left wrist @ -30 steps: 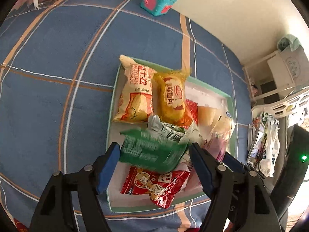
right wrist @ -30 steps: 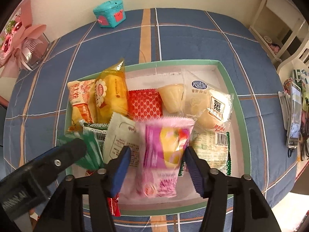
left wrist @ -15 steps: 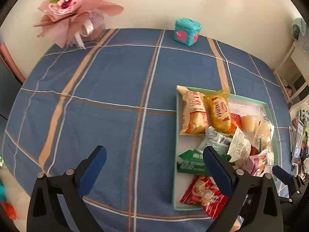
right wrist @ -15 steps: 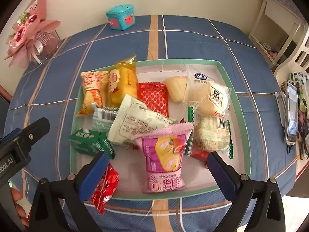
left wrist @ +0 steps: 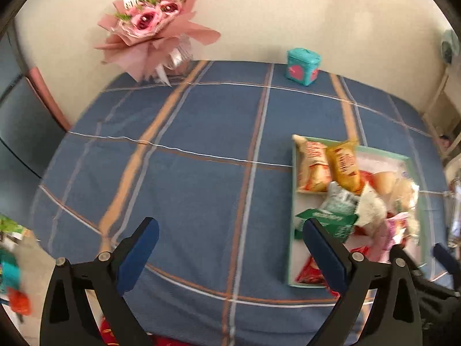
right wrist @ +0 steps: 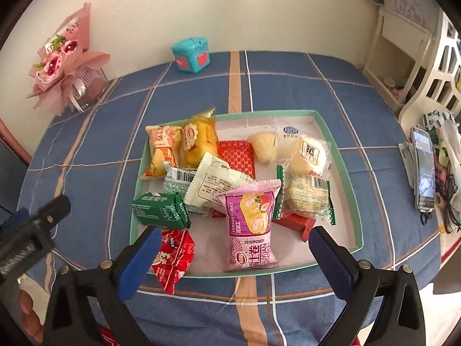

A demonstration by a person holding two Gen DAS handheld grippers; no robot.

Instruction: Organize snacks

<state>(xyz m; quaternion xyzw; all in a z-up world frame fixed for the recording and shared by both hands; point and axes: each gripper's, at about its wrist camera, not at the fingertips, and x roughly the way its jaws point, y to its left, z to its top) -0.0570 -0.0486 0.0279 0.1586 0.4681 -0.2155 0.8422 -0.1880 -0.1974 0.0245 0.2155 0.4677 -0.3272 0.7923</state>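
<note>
Both grippers (left wrist: pixel 229 242) (right wrist: pixel 234 248) now raised, wide, empty

Soft, even daylight fills both views, with faint shadows. The left wrist view is motion-blurred, worst over the snack tray (left wrist: pixel 292 201) at 3 o'clock. The right wrist view is sharp; wrappers show mild glare. Fisheye bending and black vignetting mark every edge.
</note>
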